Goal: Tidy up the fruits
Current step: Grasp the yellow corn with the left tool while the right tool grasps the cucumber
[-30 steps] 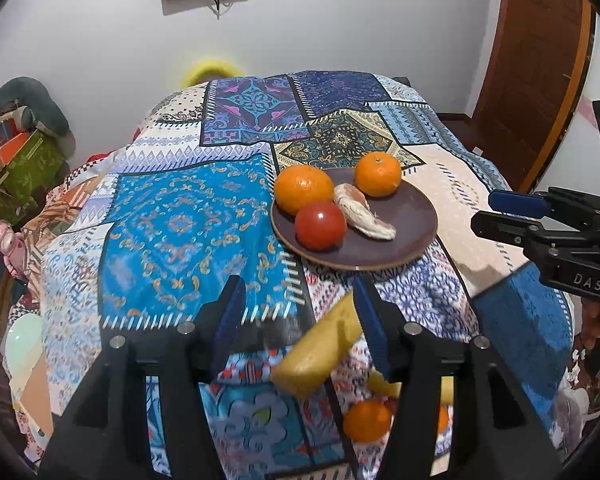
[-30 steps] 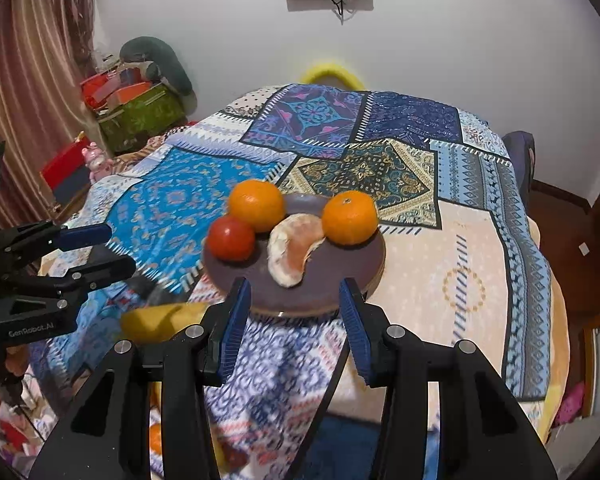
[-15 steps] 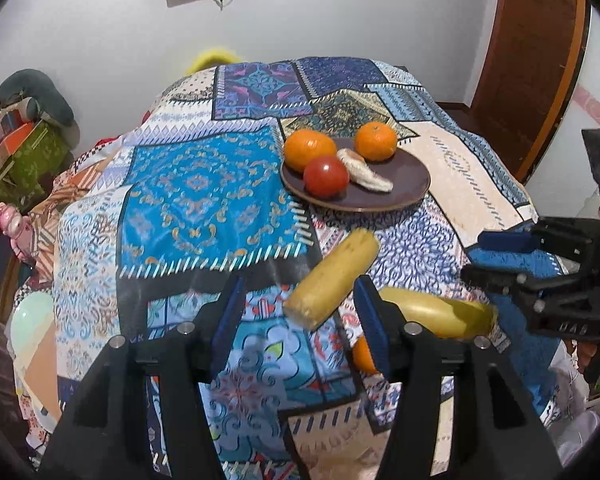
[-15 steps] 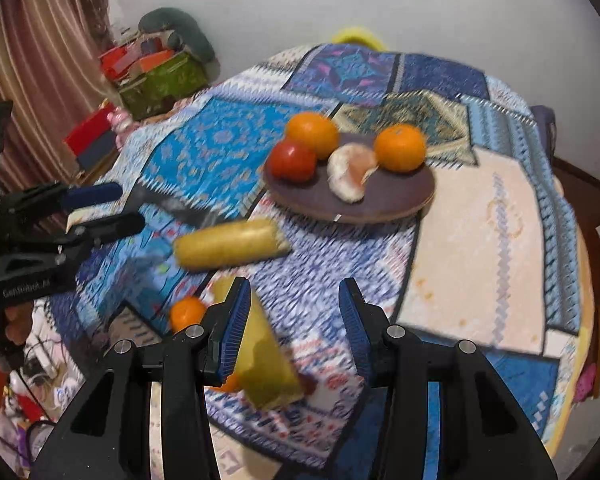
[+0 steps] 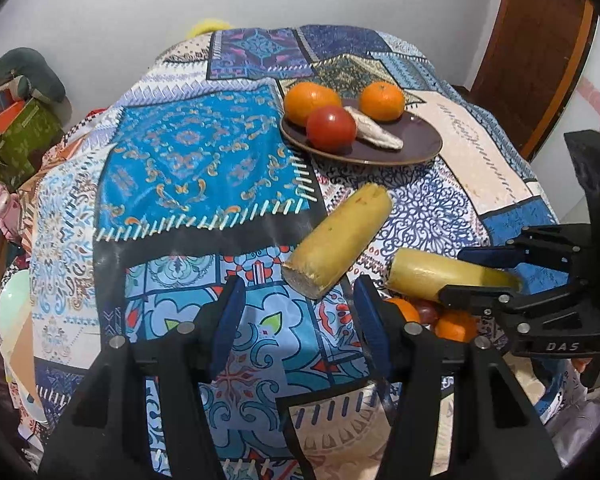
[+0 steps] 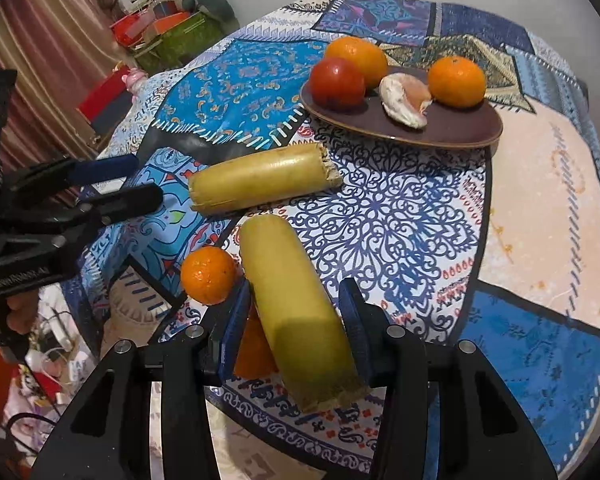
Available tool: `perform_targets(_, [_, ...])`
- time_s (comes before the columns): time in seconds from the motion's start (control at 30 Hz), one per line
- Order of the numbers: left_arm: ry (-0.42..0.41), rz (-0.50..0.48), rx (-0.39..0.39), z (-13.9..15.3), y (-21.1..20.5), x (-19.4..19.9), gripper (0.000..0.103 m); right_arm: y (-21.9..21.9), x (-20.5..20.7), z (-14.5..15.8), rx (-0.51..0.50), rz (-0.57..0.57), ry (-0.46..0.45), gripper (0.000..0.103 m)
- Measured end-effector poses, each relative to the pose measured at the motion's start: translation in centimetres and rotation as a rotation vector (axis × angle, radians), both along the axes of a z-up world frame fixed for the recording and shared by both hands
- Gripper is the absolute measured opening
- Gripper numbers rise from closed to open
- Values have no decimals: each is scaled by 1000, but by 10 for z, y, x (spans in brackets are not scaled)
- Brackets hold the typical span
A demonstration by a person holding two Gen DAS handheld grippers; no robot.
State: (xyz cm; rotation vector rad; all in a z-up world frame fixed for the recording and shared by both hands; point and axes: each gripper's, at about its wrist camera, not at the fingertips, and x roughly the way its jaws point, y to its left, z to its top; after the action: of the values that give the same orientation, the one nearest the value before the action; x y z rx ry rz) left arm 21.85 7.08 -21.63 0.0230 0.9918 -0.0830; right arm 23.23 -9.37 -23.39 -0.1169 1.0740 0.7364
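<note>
A brown plate point(image 6: 452, 136) toward the tabletop's far edge holds two oranges point(image 6: 456, 81), a tomato point(image 6: 337, 82) and a peeled segment point(image 6: 404, 100). The right gripper point(image 6: 296, 312) straddles one yellow stalk point(image 6: 300, 312) near the front edge, fingers wide. The left gripper point(image 5: 296, 316) stands wide, empty, before the other stalk point(image 5: 338, 240).

Both claws are showing matte black plastic frames with silver screw heads and blue pads lining the fingers point(image 5: 229, 316). The right claw point(image 5: 488, 273) is wearing white "DAS" lettering; the left claw point(image 6: 114, 184) is carrying small, blurred white print.
</note>
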Motion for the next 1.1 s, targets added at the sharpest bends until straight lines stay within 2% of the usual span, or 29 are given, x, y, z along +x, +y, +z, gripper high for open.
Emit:
perform_targets(0.3, [45,-4,-14,-22,1,18,56,9,5,-5,-6,59,28,40])
perform_targets(0.5, [63,0,-42,-31,2,33,56,8,5,-1,-13,64,-17,37])
perform_targets(0.67, [51,-22,-27,-29,-6,41,56,-11,11,9,42,2,-21,36])
perform_targets(0.87, [27,-56,-15,-21,-20,52,56,-39,20,27,59,-93,-83,35])
perform_targets(1.0, [48,-81,11,-26,-30,67,56,-56,28,32,48,-152,-108,35])
perform_targets(1.1, [73,-94,-2,-32,-35,75,56,-70,33,35,73,-189,-99,35])
